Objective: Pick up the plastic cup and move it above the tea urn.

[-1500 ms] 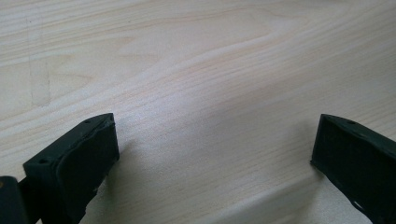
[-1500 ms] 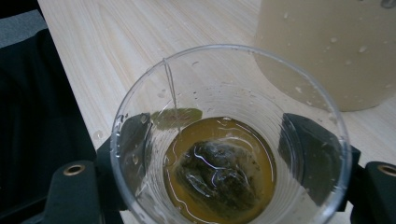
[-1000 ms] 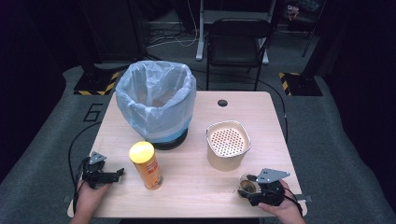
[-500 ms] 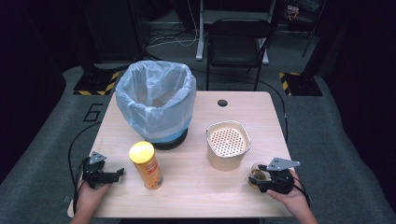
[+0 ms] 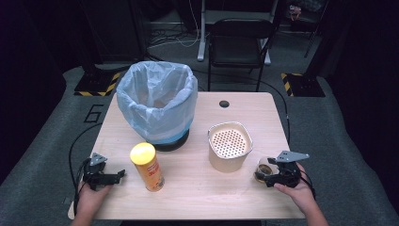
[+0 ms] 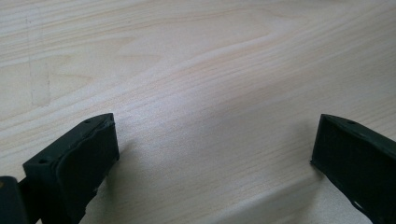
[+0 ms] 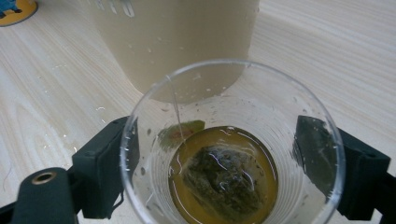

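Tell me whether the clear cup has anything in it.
Not empty: the clear cup stands upright holding shallow amber liquid and a tea bag.

I'm wielding two black grippers: my right gripper (image 5: 269, 176) is carrying a grey triangular plate (cable trailing), likewise my left gripper (image 5: 118, 175).

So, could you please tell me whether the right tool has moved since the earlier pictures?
Yes. The right tool has carried the clear cup rightward and slightly away, past the beige strainer container; its jaws have just been opening around the cup.
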Motion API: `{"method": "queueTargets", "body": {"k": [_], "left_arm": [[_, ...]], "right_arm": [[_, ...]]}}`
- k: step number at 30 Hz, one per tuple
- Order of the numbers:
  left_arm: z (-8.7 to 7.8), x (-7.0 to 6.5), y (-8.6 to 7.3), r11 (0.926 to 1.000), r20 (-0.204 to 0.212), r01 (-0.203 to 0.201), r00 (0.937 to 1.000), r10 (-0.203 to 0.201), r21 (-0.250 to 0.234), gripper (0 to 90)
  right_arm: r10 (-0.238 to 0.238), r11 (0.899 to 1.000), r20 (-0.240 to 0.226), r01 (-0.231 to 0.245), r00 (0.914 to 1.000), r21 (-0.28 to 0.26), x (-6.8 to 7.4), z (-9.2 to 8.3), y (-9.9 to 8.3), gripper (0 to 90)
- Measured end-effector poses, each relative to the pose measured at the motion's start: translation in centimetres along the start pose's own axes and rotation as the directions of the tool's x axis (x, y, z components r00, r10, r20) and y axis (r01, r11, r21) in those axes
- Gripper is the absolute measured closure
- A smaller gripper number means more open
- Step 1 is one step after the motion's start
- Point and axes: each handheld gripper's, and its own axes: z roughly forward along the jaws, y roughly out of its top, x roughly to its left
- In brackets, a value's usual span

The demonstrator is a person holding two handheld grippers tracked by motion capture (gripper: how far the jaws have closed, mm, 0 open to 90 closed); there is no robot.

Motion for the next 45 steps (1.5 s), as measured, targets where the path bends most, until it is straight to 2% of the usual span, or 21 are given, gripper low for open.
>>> {"method": "queueTargets", "body": {"k": [4, 8, 11, 15, 17, 20, 23, 24, 26, 32, 39, 41, 42, 43, 44, 45], "left_arm": [[0.0, 0.0, 0.0, 1.0000, 0.000, 0.000, 1.0000, 0.000, 0.000, 0.3], [0.0, 0.0, 0.0, 1.0000, 0.000, 0.001, 1.0000, -0.001, 0.000, 0.3], [0.0, 0.0, 0.0, 1.0000, 0.000, 0.000, 1.0000, 0.000, 0.000, 0.3], [0.0, 0.0, 0.0, 1.0000, 0.000, 0.000, 1.0000, 0.000, 0.000, 0.3], [0.0, 0.0, 0.0, 1.0000, 0.000, 0.000, 1.0000, 0.000, 0.000, 0.3], [0.0, 0.0, 0.0, 1.0000, 0.000, 0.000, 1.0000, 0.000, 0.000, 0.3], [0.0, 0.0, 0.0, 1.0000, 0.000, 0.001, 1.0000, -0.001, 0.000, 0.3], [0.0, 0.0, 0.0, 1.0000, 0.000, 0.000, 1.0000, 0.000, 0.000, 0.3], [0.0, 0.0, 0.0, 1.0000, 0.000, 0.000, 1.0000, 0.000, 0.000, 0.3], [0.0, 0.0, 0.0, 1.0000, 0.000, -0.001, 1.0000, 0.001, 0.000, 0.3], [0.0, 0.0, 0.0, 1.0000, 0.000, -0.001, 1.0000, 0.001, 0.001, 0.3], [0.0, 0.0, 0.0, 1.0000, 0.000, -0.001, 1.0000, 0.001, 0.000, 0.2], [0.0, 0.0, 0.0, 1.0000, 0.000, -0.001, 1.0000, 0.001, 0.000, 0.3], [0.0, 0.0, 0.0, 1.0000, 0.000, -0.001, 1.0000, 0.001, 0.000, 0.3], [0.0, 0.0, 0.0, 1.0000, 0.000, -0.001, 1.0000, 0.001, 0.000, 0.3], [0.0, 0.0, 0.0, 1.0000, 0.000, 0.000, 1.0000, 0.000, 0.000, 0.3]], "right_arm": [[-0.005, 1.000, 0.006, 0.005, 1.0000, -0.016, 0.4, -0.5, 0.6, 13.9], [-0.036, 0.999, 0.005, 0.037, 0.9993, -0.028, 0.7, -1.3, 1.3, 14.1], [-0.036, 0.998, 0.006, 0.036, 0.9994, -0.056, 0.9, -1.9, 2.0, 14.4], [-0.045, 0.997, 0.004, 0.046, 0.9990, -0.068, 1.1, -2.3, 3.2, 17.3], [-0.035, 0.996, 0.006, 0.035, 0.9994, -0.076, 1.2, -2.3, 3.5, 18.1], [-0.020, 0.996, 0.011, 0.021, 0.9997, -0.084, 0.8, -2.1, 5.0, 26.7], [0.000, 0.995, 0.012, 0.001, 0.9999, -0.095, 0.6, -1.8, 6.4, 40.5], [0.000, 0.995, 0.012, 0.001, 0.9999, -0.095, 0.6, -1.8, 6.4, 40.5], [0.024, 0.994, 0.003, -0.024, 0.9997, -0.108, 0.4, -1.2, 7.5, 46.9], [0.018, 0.997, 0.019, -0.016, 0.9997, -0.076, 0.5, 0.6, 8.7, 48.8], [0.051, 0.998, 0.021, -0.050, 0.9985, -0.046, 0.3, 1.9, 9.0, 49.0], [0.061, 0.997, 0.019, -0.061, 0.9979, -0.039, 0.2, 2.0, 9.0, 50.1], [0.083, 0.996, -0.009, -0.083, 0.9965, -0.031, 0.2, 2.2, 9.0, 51.4], [0.087, 0.996, -0.018, -0.087, 0.9961, -0.020, 0.2, 2.3, 9.0, 52.2], [0.087, 0.996, -0.018, -0.087, 0.9961, -0.020, 0.2, 2.3, 9.0, 52.2], [0.053, 0.999, -0.006, -0.053, 0.9986, 0.001, 1.0, 2.5, 9.0, 52.2]]}}
